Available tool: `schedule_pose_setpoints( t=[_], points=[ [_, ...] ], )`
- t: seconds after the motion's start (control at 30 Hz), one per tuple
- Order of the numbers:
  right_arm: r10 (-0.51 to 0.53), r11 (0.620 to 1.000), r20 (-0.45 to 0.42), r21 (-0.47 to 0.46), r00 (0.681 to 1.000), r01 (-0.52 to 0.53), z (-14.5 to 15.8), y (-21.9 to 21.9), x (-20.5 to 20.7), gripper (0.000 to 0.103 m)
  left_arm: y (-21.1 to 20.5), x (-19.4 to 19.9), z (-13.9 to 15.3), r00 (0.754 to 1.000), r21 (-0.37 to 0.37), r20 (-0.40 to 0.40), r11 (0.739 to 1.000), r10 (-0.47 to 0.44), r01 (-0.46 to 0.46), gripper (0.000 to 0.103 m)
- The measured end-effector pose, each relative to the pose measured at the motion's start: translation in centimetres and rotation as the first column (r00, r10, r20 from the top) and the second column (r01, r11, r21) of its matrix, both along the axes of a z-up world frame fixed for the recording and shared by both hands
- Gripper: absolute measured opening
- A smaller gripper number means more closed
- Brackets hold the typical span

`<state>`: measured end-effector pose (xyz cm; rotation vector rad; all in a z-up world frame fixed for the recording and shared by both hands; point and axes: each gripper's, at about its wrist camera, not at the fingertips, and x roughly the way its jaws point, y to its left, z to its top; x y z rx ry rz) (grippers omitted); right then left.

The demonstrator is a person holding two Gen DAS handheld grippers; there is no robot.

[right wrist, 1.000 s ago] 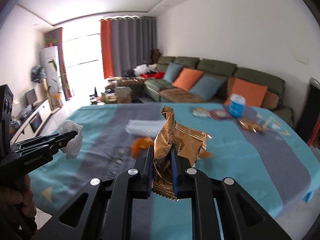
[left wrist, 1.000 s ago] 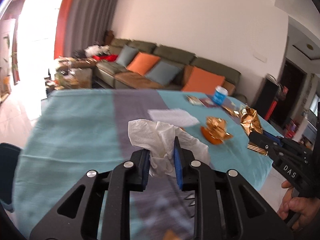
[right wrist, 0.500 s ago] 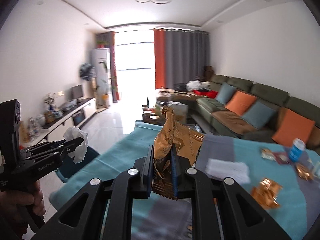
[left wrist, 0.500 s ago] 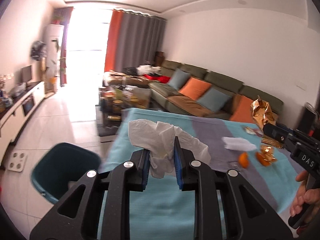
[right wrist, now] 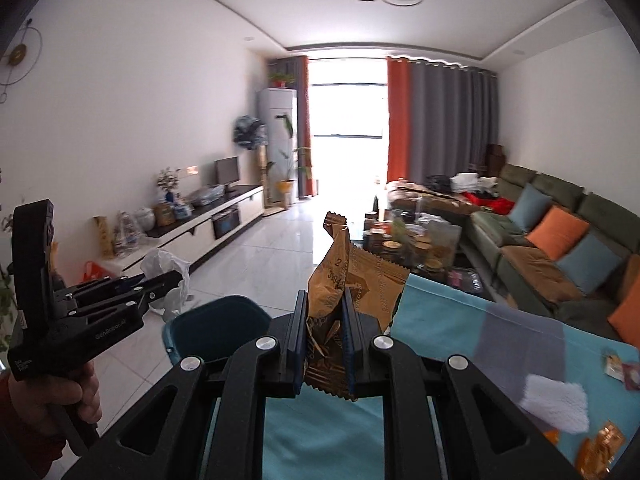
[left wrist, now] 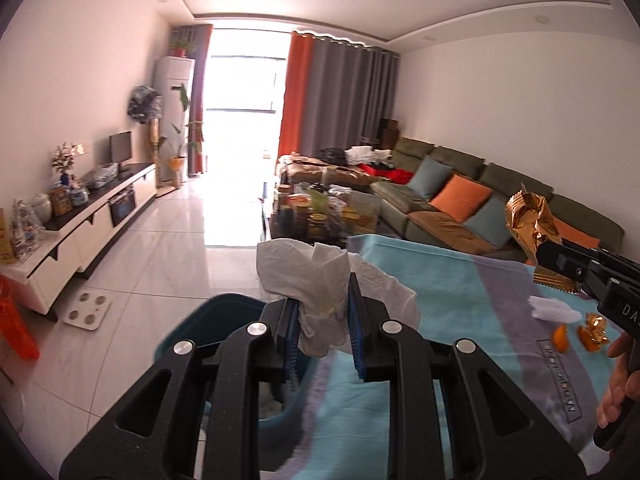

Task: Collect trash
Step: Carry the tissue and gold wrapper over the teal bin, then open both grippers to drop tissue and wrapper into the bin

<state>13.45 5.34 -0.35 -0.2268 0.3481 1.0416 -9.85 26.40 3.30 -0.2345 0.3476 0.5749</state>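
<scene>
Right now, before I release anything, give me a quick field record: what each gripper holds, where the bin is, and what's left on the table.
left gripper: shut on crumpled white tissue
right gripper: shut on gold snack wrapper
bin: teal, open, on the floor off the table's near-left edge, ahead of both grippers
bin contents: something pale inside, hard to make out
table: teal and grey cloth
left on table: white napkin, orange peel, gold foil scraps, small packets
</scene>
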Motion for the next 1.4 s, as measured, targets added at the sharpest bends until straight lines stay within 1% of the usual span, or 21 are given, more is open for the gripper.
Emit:
schedule_pose_setpoints(
  t=[0.17,0.3,0.43,0.53,0.6,0.7,0.77,0.8,0.87,0.93,0.97,1.03,1.1,1.13,1.17,1.2,1.27,1.3,1.33,1.37,1.4],
  points=[
    [0.062,0.998,0.005,-0.010,0.998,-0.062,0.1,2.7,-0.5,0.014,2.0,-1.6,0.3,0.999,0.008,-0.006,0.999,0.052,-0.052,0.022],
    [0.106,0.994,-0.014,-0.018,0.994,-0.106,0.1,4.7,-0.3,0.014,2.7,-2.3,0.3,0.997,0.004,-0.014,0.997,0.077,-0.077,0.022],
    [0.156,0.987,-0.060,-0.034,0.986,-0.158,-0.5,7.1,0.0,0.014,3.6,-2.2,-0.6,0.994,-0.007,-0.041,0.995,0.103,-0.103,0.022],
    [0.203,0.977,-0.125,-0.043,0.971,-0.210,-1.2,9.7,0.4,0.014,4.7,-2.0,-1.5,0.990,-0.017,-0.063,0.992,0.125,-0.127,0.022],
    [0.238,0.966,-0.188,-0.052,0.953,-0.252,-1.9,11.4,0.8,0.014,5.7,-1.8,-2.5,0.986,-0.029,-0.091,0.989,0.139,-0.143,0.022],
    [0.265,0.953,-0.281,-0.070,0.922,-0.295,-3.5,14.5,1.5,0.014,7.2,-0.9,-4.5,0.980,-0.059,-0.126,0.985,0.156,-0.164,0.022],
    [0.275,0.942,-0.375,-0.079,0.885,-0.326,-4.8,16.7,2.2,0.014,8.1,0.3,-6.0,0.975,-0.081,-0.146,0.981,0.166,-0.179,0.022],
    [0.272,0.941,-0.380,-0.086,0.884,-0.326,-5.2,17.2,2.3,0.014,8.8,0.7,-6.6,0.974,-0.099,-0.153,0.978,0.169,-0.185,0.022],
    [0.273,0.930,-0.432,-0.112,0.860,-0.351,-6.5,19.1,2.5,0.014,10.2,1.2,-8.0,0.970,-0.127,-0.168,0.972,0.176,-0.198,0.022],
    [0.260,0.926,-0.434,-0.142,0.863,-0.351,-7.5,20.2,2.4,0.014,11.2,2.1,-9.1,0.966,-0.142,-0.190,0.969,0.173,-0.202,0.022],
    [0.260,0.919,-0.448,-0.157,0.855,-0.361,-8.1,20.7,2.4,0.015,11.6,2.5,-9.7,0.965,-0.149,-0.200,0.968,0.171,-0.202,0.022],
    [0.241,0.914,-0.470,-0.185,0.849,-0.362,-9.3,22.0,2.3,0.016,12.5,3.1,-10.7,0.962,-0.156,-0.219,0.967,0.166,-0.203,0.025],
    [0.229,0.906,-0.516,-0.197,0.826,-0.374,-10.2,22.8,2.5,0.019,13.3,3.9,-11.9,0.960,-0.174,-0.233,0.965,0.155,-0.198,0.029],
    [0.210,0.909,-0.521,-0.207,0.828,-0.361,-10.6,23.0,2.8,0.021,13.8,4.3,-12.4,0.958,-0.183,-0.238,0.962,0.157,-0.203,0.031],
    [0.204,0.908,-0.525,-0.214,0.827,-0.360,-10.9,23.2,2.9,0.026,14.1,4.4,-12.7,0.958,-0.191,-0.240,0.960,0.159,-0.207,0.034],
    [0.197,0.904,-0.554,-0.217,0.809,-0.369,-11.4,23.5,3.0,0.029,14.3,4.6,-13.0,0.958,-0.197,-0.239,0.959,0.157,-0.206,0.041],
    [0.182,0.905,-0.560,-0.225,0.808,-0.360,-11.7,23.8,3.2,0.030,14.7,5.2,-13.4,0.954,-0.182,-0.243,0.958,0.173,-0.220,0.045],
    [0.180,0.904,-0.565,-0.228,0.806,-0.361,-11.9,23.9,3.3,0.033,14.9,5.4,-13.5,0.954,-0.183,-0.243,0.958,0.174,-0.221,0.051],
    [0.173,0.905,-0.576,-0.226,0.799,-0.359,-12.0,23.8,3.4,0.036,15.0,5.5,-13.7,0.953,-0.185,-0.246,0.957,0.177,-0.225,0.053],
    [0.169,0.907,-0.583,-0.223,0.795,-0.356,-12.0,23.8,3.6,0.043,15.0,5.3,-13.7,0.951,-0.174,-0.246,0.957,0.186,-0.233,0.055],
    [0.167,0.911,-0.589,-0.215,0.791,-0.353,-12.0,23.6,3.7,0.045,15.0,5.4,-13.6,0.952,-0.159,-0.239,0.959,0.193,-0.235,0.063]
  ],
)
